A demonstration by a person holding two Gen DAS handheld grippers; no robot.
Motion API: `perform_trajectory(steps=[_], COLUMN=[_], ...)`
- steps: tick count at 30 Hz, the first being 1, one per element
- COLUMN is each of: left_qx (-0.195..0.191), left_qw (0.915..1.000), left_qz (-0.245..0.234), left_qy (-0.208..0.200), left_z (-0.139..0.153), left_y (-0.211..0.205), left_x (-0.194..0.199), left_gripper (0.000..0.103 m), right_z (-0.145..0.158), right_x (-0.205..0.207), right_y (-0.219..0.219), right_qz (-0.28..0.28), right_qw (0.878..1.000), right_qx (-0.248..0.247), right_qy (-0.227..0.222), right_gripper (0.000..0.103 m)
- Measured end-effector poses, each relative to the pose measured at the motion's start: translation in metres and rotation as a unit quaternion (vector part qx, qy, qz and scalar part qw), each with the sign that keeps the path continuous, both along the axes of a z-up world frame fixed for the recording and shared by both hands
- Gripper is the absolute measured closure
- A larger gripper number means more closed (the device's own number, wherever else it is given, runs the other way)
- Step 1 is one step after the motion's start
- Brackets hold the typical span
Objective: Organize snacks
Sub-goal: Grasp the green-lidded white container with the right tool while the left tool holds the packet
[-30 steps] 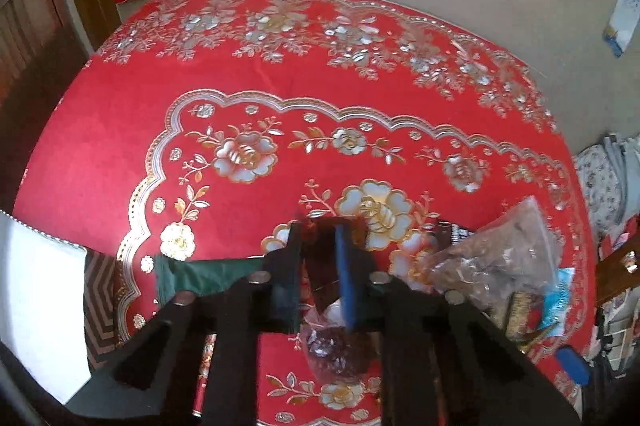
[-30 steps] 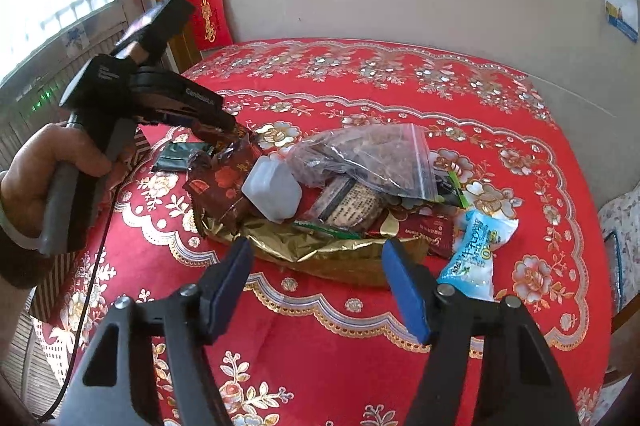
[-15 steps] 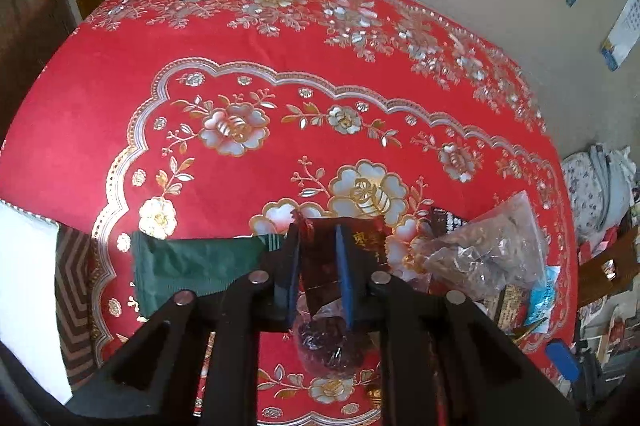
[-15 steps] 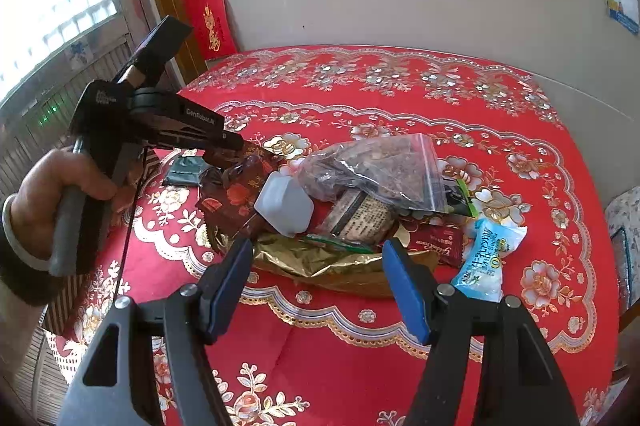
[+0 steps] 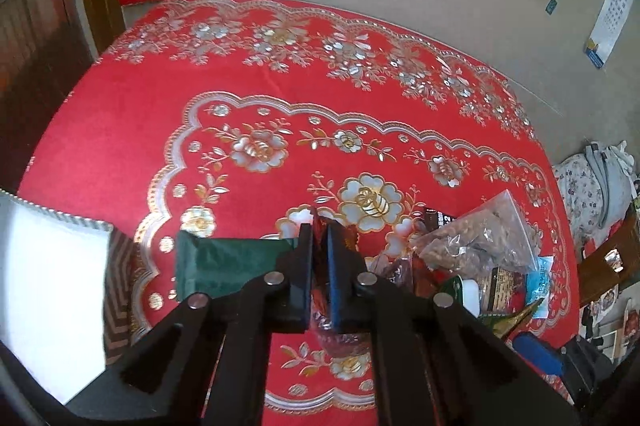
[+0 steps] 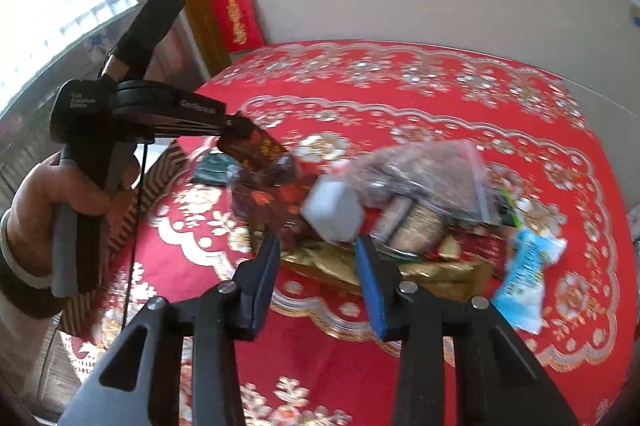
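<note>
**Left gripper clamped on dark red packet; right gripper part-closed over the pile**

Left gripper (image 5: 319,246): jaws together, pinching one dark red snack packet (image 6: 260,149) by its top edge. In the right wrist view the packet hangs from the fingertips, its lower end at the left side of the snack pile. One hand (image 6: 60,193) grips the handle.

Right gripper (image 6: 316,258): jaws have just been closing and stand partly apart, nothing between the pads. It hangs over the near edge of the pile.

Count on the red floral tablecloth (image 5: 120,129):
- 1 clear zip bag (image 6: 424,173) of brown pieces, top of pile
- 1 white block-shaped item (image 6: 334,211), just in front of the bag
- 1 gold foil pack (image 6: 440,274), lying flat at the pile's near edge
- 1 light blue wrapper (image 6: 524,278), right end of pile
- 1 dark green pouch (image 5: 224,262), lying flat apart from the pile, left of the left gripper

Further packets under the zip bag are blurred; count uncertain.
</note>
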State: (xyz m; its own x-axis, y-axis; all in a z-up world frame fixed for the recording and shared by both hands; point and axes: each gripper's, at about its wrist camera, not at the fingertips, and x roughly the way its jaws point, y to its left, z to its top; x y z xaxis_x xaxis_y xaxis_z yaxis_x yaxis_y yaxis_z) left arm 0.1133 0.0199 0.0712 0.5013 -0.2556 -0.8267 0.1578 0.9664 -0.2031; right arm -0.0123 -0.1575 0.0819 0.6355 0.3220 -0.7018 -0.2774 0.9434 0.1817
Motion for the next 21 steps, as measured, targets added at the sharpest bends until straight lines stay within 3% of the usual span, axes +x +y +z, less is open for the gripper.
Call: perform_trajectory(steps=[7,10,13,15,17,21], left_qx=[0.023,0.025,0.026,0.026,0.027,0.022], left_qw=[0.9993,0.9989,0.9986,0.9987,0.9987,0.9989], left_qz=[0.0,0.003,0.0,-0.003,-0.006,-0.008], left_qy=[-0.031,-0.04,-0.046,-0.043,-0.042,-0.04], left_z=[0.015,0.019,0.021,0.019,0.017,0.016], left_y=[0.017,0.022,0.023,0.022,0.021,0.021], left_x=[-0.012,-0.015,-0.017,-0.017,-0.017,-0.017], left_gripper=[0.096,0.096,0.096,0.096,0.096,0.096], right_z=[-0.001,-0.01,-0.017,-0.021,-0.025,-0.032], right_x=[0.004,0.019,0.036,0.049,0.059,0.069], right_y=[0.03,0.017,0.006,0.005,0.006,0.008], right_qz=[0.024,0.002,-0.019,-0.036,-0.05,-0.063], right_qw=[0.999,1.0,0.998,0.996,0.994,0.992], right_qx=[-0.034,-0.022,0.021,0.044,0.048,0.035], right_qy=[-0.015,0.013,0.047,0.07,0.088,0.104], right_gripper=[0.064,0.064,0.063,0.057,0.049,0.05])
